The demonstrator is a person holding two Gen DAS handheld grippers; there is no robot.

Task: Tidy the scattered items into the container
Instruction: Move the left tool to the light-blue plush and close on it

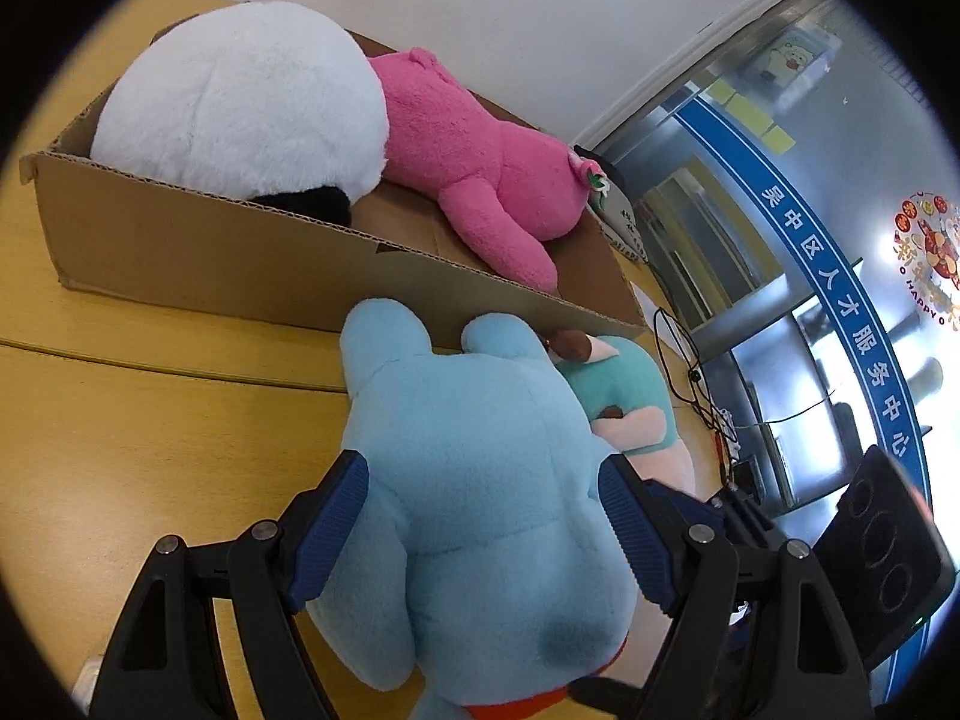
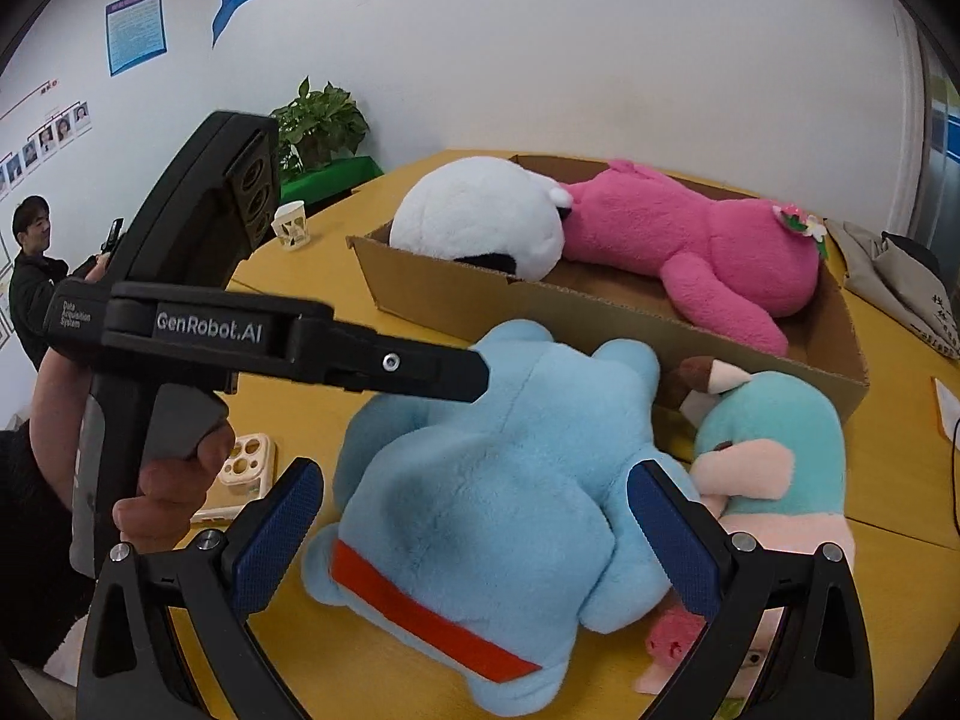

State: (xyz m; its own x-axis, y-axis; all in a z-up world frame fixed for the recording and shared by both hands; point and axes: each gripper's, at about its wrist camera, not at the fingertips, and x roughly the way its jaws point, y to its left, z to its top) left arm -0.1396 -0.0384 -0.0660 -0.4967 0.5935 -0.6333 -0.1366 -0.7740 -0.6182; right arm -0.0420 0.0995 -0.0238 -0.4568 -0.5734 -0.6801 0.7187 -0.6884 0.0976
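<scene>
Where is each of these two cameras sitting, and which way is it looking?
Left wrist: sits on the left gripper, looks past its fingers over the blue plush toward the cardboard box.
Right wrist: sits on the right gripper, faces the same plush; the person's left hand shows.
Shared: blue plush, box, pink plush, white plush.

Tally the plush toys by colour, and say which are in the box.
White with black: 1, white plush, in the cardboard box
Pink: 1, pink plush, in the box
Light blue: 1, blue plush, on the table
Teal and pale pink: 1, teal plush, on the table
Total: 4 visible, 2 in the box, 2 still out
</scene>
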